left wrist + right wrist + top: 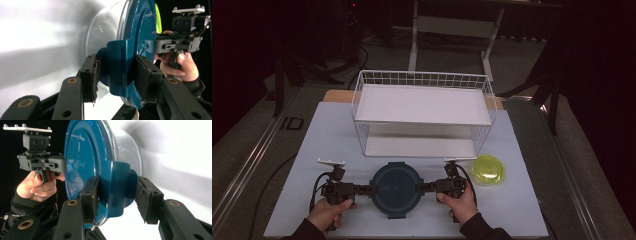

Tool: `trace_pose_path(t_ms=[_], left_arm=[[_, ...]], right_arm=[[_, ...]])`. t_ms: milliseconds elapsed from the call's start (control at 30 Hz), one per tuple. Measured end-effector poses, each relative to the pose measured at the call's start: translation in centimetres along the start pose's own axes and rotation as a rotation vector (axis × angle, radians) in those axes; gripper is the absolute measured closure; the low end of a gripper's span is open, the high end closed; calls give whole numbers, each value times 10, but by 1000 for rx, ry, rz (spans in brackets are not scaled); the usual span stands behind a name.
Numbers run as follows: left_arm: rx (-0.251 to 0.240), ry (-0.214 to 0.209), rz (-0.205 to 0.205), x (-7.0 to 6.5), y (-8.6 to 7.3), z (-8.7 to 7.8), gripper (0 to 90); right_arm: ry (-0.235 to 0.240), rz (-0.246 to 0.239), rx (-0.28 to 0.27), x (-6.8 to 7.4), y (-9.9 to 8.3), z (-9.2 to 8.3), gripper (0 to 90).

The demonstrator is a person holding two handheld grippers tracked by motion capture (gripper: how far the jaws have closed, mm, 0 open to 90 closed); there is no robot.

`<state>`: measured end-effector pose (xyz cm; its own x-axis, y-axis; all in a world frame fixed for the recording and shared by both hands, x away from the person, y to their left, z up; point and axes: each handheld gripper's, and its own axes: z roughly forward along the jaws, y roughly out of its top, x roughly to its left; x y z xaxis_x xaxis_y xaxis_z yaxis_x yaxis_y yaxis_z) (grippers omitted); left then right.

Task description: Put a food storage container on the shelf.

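Note:
A round clear container (pixel 105 27) with a dark blue clip-on lid (pixel 396 187) sits on the white mat near the front edge. My left gripper (pixel 371 189) holds the lid's left clip tab (pixel 117 67), and in the left gripper view the jaws of this gripper (pixel 116 75) press the tab from both sides. My right gripper (pixel 421 188) holds the opposite tab (pixel 117 185), with the pads of this gripper (pixel 116 197) against it in the right gripper view. The lid (pixel 80 157) looks seated on the container.
A white two-tier wire shelf rack (pixel 422 105) stands behind the container in the middle of the mat (pixel 312 150). A yellow-green round lid or dish (pixel 488 170) lies right of the right gripper. Dark floor and table legs surround the mat.

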<state>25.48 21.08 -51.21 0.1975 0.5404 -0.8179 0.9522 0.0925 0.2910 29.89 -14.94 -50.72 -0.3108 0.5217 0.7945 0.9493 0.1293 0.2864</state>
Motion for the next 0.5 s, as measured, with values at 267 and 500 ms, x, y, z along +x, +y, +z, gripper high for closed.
trace_pose_path(t_ms=[267,500], left_arm=[[18,15,14,-6,2,1,565],[9,2,34,-18,8,3,566]], right_arm=[[-13,-29,-4,3,-1,-4,555],[-12,-47,-28,6,2,-17,556]])
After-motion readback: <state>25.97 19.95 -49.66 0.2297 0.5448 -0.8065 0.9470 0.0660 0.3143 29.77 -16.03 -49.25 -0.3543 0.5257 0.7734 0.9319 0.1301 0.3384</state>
